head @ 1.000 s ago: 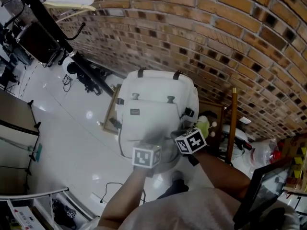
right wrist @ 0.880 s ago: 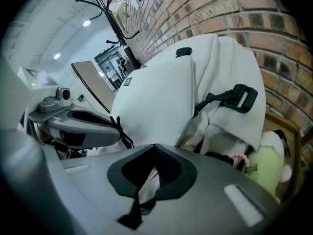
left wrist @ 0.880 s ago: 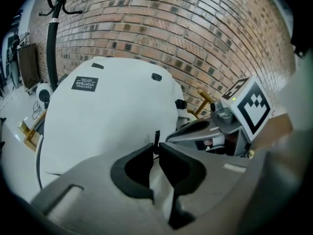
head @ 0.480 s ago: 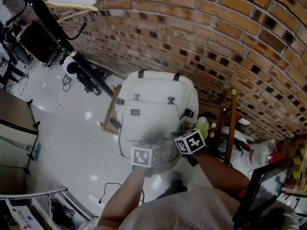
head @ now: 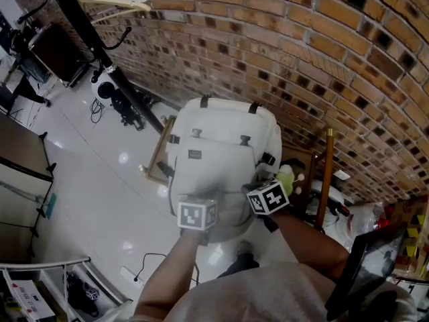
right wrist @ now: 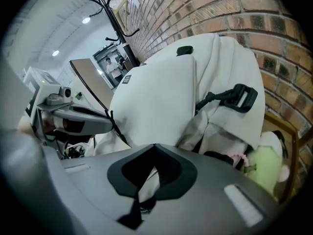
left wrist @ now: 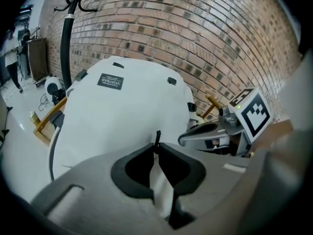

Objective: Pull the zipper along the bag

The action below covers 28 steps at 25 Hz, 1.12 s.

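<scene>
A glossy white floor [head: 87, 180] spreads across the left of the head view, with a black coat stand [head: 100, 52] slanting up to a brick wall [head: 301, 52]. This side has the most open room.

At centre, a white backpack [head: 224, 153] stands upright on a low wooden frame [head: 157, 156], its back to the wall. Its long axis runs from the bottom, nearest the person, up to the two dark top loops by the bricks. The front pocket, with a small dark label, faces the person.

The left gripper [left wrist: 157, 148] meets the lower front of the pack. Its jaws are clenched on the zipper pull [left wrist: 157, 137], a thin dark tab. The tab sticks straight up out of the closed tips, its length pointing towards the pack's top. Pale fabric shows in the gap behind the tips. The broad front panel rises smooth above the pull.

Just to the right, the right gripper [right wrist: 155, 147] is pressed to the pack's lower right side. Its jaws are closed tip to tip on a fold of the white fabric, with a dark strap end showing below. The two grippers sit near each other at about the same height.

Further right the space is crowded. A black side buckle [right wrist: 239, 98] hangs on the pack's edge, a green soft toy [head: 285, 178] lies beside it, and a wooden post [head: 326, 173] stands beyond.
</scene>
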Motion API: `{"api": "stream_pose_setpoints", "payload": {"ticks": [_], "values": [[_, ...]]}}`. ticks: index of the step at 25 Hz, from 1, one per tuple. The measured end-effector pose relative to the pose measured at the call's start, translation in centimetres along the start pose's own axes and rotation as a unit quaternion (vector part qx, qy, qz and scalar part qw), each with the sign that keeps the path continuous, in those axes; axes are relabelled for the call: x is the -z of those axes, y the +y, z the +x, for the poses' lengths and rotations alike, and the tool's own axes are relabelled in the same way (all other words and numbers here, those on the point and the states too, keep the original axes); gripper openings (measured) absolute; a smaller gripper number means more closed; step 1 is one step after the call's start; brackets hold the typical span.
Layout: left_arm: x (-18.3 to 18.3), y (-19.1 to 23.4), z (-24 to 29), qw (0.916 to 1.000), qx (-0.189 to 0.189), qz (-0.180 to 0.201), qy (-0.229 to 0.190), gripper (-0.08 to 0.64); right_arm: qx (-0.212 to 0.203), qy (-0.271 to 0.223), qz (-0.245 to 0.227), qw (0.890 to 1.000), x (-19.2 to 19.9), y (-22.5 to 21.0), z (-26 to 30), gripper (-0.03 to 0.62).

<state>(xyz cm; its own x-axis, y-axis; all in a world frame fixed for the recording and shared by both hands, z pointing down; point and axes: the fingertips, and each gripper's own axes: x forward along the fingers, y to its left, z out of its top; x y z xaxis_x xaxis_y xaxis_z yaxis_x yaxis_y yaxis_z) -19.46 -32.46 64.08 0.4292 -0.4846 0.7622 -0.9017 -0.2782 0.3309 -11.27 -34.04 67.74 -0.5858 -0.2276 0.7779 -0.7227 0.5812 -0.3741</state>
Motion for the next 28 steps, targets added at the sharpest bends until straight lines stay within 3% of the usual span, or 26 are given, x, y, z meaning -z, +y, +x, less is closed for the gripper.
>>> {"api": "stream_pose_setpoints", "payload": {"ticks": [28], "values": [[1.2, 11.3, -6.2, 0.9917, -0.095, -0.079, -0.035, 0.035, 0.016, 0.018, -0.01, 1.0, 0.2, -0.3, 0.4, 0.002]]}}
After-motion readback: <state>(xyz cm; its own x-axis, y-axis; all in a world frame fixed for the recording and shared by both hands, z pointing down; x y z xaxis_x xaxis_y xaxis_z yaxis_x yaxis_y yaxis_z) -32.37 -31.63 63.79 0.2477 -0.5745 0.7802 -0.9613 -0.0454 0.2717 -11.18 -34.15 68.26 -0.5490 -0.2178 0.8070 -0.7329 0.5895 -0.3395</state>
